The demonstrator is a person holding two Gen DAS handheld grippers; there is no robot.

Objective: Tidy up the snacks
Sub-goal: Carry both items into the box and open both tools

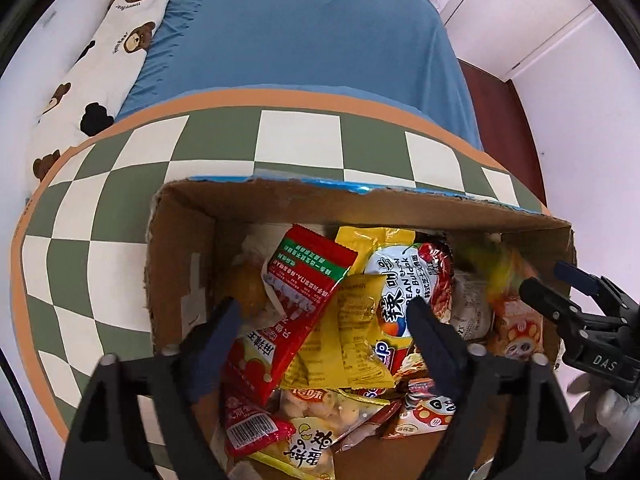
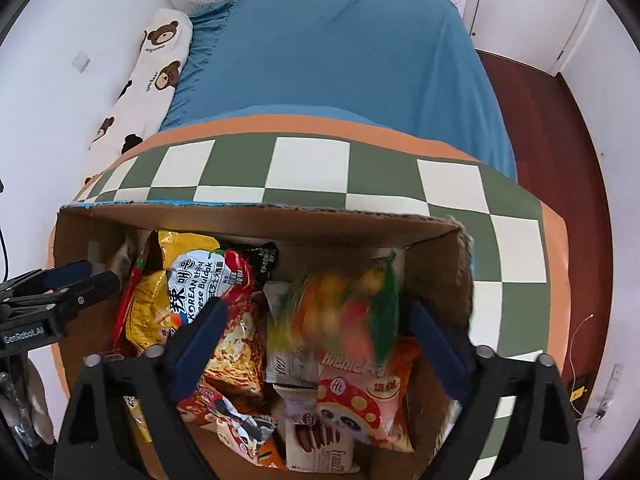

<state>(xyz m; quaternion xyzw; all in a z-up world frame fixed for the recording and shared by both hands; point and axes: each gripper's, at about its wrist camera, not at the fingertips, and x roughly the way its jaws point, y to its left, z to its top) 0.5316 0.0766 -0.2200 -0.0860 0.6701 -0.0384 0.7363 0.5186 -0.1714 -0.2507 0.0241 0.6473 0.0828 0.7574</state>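
A cardboard box (image 1: pixel 320 200) (image 2: pixel 280 224) holds several snack packets. My left gripper (image 1: pixel 322 306) hangs open over its left half, above a red packet (image 1: pixel 304 280) and a yellow packet (image 1: pixel 352 344), with no pad touching them. My right gripper (image 2: pixel 317 305) stands open over the right half. Between its fingers lies a blurred bag of orange, yellow and green sweets (image 2: pixel 344 308), also seen as the blurred bag (image 1: pixel 500 272) in the left wrist view; the pads stay clear of it. A noodle packet (image 2: pixel 208 276) lies in the middle. Each view shows the other gripper at its side: right gripper (image 1: pixel 544 278), left gripper (image 2: pixel 100 274).
The box stands on a green and white checkered mat (image 1: pixel 296 140) with an orange border. Behind it is a bed with a blue sheet (image 1: pixel 304 32) and a bear-print bolster (image 1: pixel 108 52). Dark red floor (image 2: pixel 560 152) and white doors lie to the right.
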